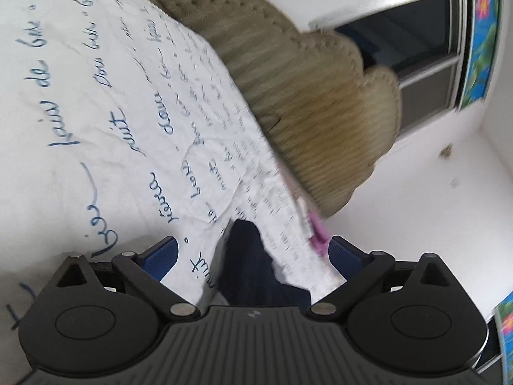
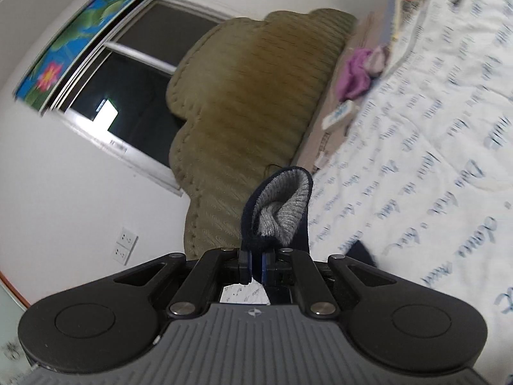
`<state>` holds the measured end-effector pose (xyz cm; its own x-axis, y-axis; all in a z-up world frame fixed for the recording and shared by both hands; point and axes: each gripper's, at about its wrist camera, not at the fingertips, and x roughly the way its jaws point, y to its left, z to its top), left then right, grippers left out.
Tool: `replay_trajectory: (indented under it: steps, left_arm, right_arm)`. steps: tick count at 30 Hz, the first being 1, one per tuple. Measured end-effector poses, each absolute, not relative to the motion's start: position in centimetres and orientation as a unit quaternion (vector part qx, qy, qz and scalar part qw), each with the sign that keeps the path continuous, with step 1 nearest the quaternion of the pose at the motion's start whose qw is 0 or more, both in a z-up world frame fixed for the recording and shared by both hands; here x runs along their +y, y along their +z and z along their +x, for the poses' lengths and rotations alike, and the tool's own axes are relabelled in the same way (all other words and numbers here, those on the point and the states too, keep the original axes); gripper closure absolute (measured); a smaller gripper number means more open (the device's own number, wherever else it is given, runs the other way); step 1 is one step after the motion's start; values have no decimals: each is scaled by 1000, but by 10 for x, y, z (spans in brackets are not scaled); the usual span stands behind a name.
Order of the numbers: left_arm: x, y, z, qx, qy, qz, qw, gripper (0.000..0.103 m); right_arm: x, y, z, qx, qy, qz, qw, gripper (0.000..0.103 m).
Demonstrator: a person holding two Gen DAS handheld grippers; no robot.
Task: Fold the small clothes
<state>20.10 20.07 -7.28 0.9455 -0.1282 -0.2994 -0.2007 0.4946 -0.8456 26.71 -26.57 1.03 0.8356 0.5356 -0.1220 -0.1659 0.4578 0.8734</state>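
The right gripper (image 2: 255, 264) is pressed together on a dark navy sock (image 2: 279, 211), pinching it low down so the cuff stands up at twelve o'clock and gapes open, grey lining showing. That is a thin bite on knit fabric, and a tug could slide it free, or the open cuff could flop over and spoil the fold line. The left gripper (image 1: 253, 256) is spread wide, its blue pads at nine and three o'clock, holding nothing, with a dark navy piece (image 1: 253, 266) lying between them on the white printed bedsheet (image 1: 96, 96); whether that is the same sock cannot be told. If it closes now, it may grab a ridge of sheet along with the fabric. Both views are motion-blurred, so aim looks uncertain. The olive headboard (image 2: 256, 96) stands beyond.
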Motion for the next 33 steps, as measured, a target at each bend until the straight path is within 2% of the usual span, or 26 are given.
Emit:
replay_trajectory:
  steps: [6, 7, 8, 9, 10, 11, 15, 16, 17, 18, 25, 27, 29, 33]
  left_arm:
    - [174, -40, 263, 294, 12, -344, 892, 5]
    - [169, -36, 274, 314, -4, -322, 893, 14]
    - [163, -33, 282, 330, -11, -301, 895, 30]
    - [156, -32, 289, 348, -13, -274, 896, 39]
    - [149, -33, 299, 372, -7, -242, 896, 52]
    - [143, -37, 306, 391, 2, -222, 893, 58]
    - [141, -48, 322, 406, 31, -189, 893, 60]
    - [139, -48, 324, 408, 30, -175, 896, 67]
    - [135, -47, 327, 409, 27, -163, 897, 88]
    - [133, -46, 327, 412, 22, -157, 897, 94]
    - [160, -13, 309, 354, 41, -168, 919, 99]
    - [174, -22, 311, 371, 45, -178, 910, 99]
    - [181, -45, 318, 401, 56, -172, 898, 99]
    - [184, -55, 312, 374, 40, -178, 909, 97]
  right_arm:
    - [-263, -23, 278, 233, 237, 485, 809, 93]
    - [-262, -25, 278, 233, 243, 489, 805, 93]
    - [-261, -26, 277, 233, 248, 493, 801, 93]
    - [-261, -28, 278, 231, 251, 498, 797, 93]
    - [-262, -29, 275, 230, 254, 501, 795, 93]
    - [-261, -29, 274, 230, 257, 504, 792, 93]
    - [-261, -24, 275, 231, 266, 502, 790, 93]
    - [-259, -22, 276, 231, 270, 500, 790, 93]
    - [-258, -19, 276, 232, 274, 497, 790, 93]
    - [-256, -17, 277, 233, 277, 492, 792, 93]
    - [-243, 8, 269, 200, 305, 489, 792, 93]
    - [-242, 8, 264, 195, 306, 480, 799, 93]
    - [-240, -7, 270, 229, 280, 455, 814, 93]
    - [-250, -52, 285, 297, 193, 430, 830, 93]
